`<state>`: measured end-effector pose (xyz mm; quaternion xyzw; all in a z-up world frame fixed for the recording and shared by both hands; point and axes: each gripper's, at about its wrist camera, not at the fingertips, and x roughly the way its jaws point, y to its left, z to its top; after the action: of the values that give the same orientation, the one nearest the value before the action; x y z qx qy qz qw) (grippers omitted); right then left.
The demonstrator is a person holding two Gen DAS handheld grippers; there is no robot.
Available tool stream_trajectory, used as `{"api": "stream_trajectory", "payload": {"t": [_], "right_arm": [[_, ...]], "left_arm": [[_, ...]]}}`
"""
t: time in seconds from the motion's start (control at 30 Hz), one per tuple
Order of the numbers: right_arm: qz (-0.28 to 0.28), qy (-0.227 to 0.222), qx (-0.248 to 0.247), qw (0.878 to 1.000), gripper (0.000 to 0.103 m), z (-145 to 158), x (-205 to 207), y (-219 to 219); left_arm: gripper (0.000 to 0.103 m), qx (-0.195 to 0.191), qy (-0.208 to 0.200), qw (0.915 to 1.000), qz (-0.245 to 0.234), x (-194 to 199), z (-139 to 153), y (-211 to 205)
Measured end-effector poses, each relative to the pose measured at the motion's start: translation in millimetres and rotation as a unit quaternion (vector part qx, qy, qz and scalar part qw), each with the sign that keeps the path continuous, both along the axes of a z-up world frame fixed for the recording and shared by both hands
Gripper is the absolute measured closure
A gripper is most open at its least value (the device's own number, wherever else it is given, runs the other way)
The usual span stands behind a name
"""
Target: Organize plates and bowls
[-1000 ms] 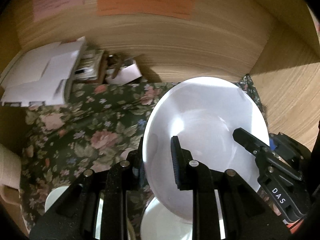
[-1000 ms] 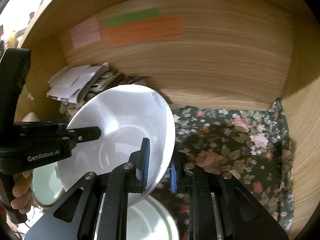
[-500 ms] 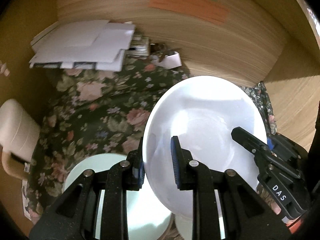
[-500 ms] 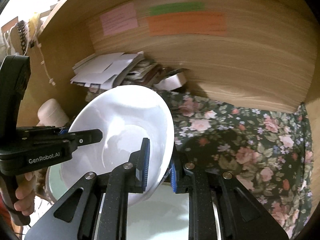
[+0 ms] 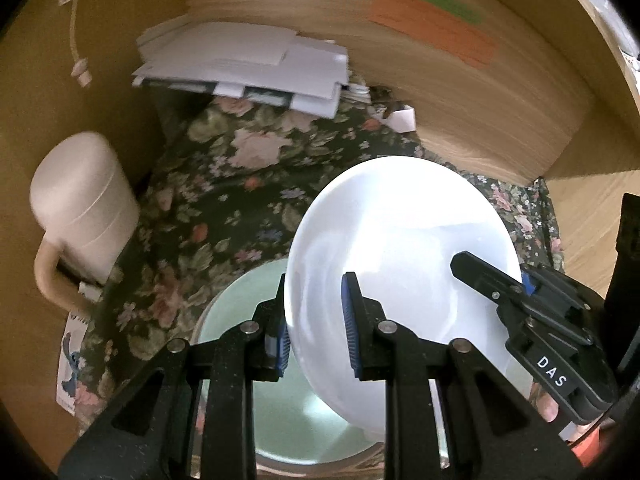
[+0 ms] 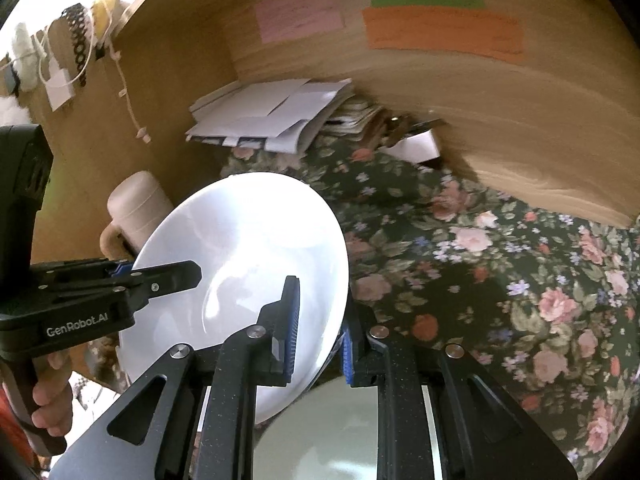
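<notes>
left wrist view: the left gripper (image 5: 316, 320) is clamped on the near rim of a white bowl (image 5: 400, 240), held tilted above a pale green plate (image 5: 240, 320) on the floral cloth (image 5: 208, 208).

right wrist view: the right gripper (image 6: 318, 330) pinches the bowl's opposite rim.

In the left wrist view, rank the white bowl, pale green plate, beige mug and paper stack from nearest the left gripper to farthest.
1. White bowl, clamped in the left gripper.
2. Pale green plate, just beneath.
3. Beige mug, far left.
4. Paper stack, against the back wall.
</notes>
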<state>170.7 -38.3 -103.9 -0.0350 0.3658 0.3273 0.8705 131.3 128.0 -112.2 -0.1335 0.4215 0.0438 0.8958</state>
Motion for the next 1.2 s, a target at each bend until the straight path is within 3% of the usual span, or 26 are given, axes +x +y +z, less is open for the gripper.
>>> {"api": "stream_trajectory", "payload": {"t": [0.43,0.6,1.2], "right_arm": [[0.034,0.023,-0.019,0.999,0.087,-23.2,-14.0,37.5],[0.039,0.027,-0.030,0.998,0.087,-32.7,-17.9,43.1],[0.053,0.037,-0.043,0.997,0.084,-36.7,-19.4,47.0]], "left_arm": [[0.081,-0.008,0.008,0.9996,0.025,-27.2,-16.0,34.5],[0.081,-0.017,0.021,0.9994,0.023,-30.8,-27.6,41.1],[0.081,-0.044,0.012,0.9990,-0.002,-39.5,-34.8,49.1]]}}
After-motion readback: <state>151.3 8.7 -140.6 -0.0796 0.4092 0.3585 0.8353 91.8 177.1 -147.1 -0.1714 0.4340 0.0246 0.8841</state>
